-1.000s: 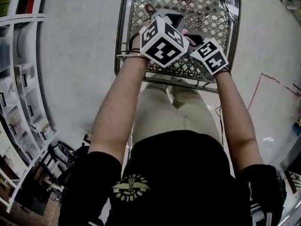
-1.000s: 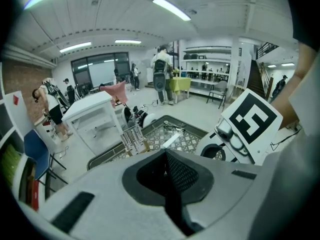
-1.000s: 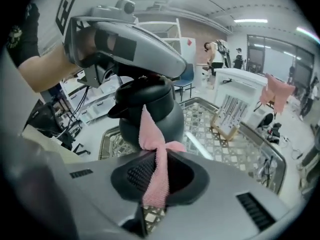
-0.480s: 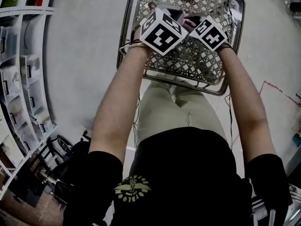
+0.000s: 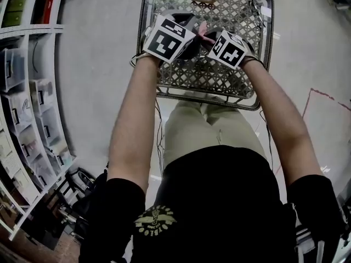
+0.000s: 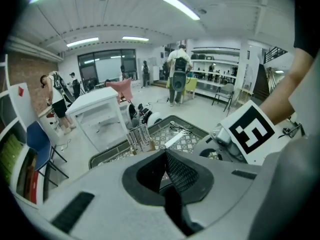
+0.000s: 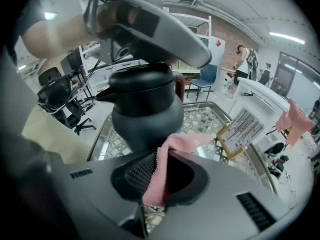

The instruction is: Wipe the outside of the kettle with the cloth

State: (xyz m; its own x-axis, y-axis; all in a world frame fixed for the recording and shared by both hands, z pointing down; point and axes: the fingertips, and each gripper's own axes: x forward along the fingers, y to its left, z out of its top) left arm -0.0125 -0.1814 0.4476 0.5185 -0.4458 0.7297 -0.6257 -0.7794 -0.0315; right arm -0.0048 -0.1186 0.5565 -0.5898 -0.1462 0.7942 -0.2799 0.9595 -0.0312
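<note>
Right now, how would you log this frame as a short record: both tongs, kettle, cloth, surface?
kettle: dark, upright, over the mesh tray
left tongs: above the kettle's lid; grip cannot be told
right tongs: shut on the cloth
cloth: pink, free end against the kettle's lower side
mesh tray: metal, under both tongs

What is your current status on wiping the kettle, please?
Right gripper shut on pink cloth, cloth at kettle's lower side. Left gripper shut, above kettle top; grasp unconfirmed. Kettle upright. Nothing in the way.
</note>
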